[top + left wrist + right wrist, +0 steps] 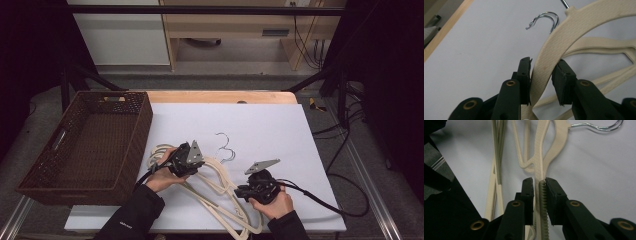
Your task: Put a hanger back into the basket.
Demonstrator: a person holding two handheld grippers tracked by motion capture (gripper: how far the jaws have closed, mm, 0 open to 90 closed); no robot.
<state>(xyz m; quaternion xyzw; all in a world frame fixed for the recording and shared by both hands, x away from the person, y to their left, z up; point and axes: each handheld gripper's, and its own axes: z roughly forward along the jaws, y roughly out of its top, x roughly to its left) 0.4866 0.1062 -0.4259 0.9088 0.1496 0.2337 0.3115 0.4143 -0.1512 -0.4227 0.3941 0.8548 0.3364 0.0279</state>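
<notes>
Nearest the person, the right claw [239,191] is clamping a cream hanger [541,165] on its ridged arm – jaws pressing the bar from both sides. The left claw [196,167] is straddling another hanger arm [549,60], one pad touching, the other just apart, so not yet clenched. The tangled hangers [220,192] are lying on the white counter [280,130]. They are looking light, stiff, textured rather than slippery; the flat arms seem the best hold, since the wire hooks [226,147] could snag. Farther left, the wicker basket [145,125] is waiting.

No legible text, label or number anywhere. Small pale print on the left sleeve [126,224]; too blurred to read.
</notes>
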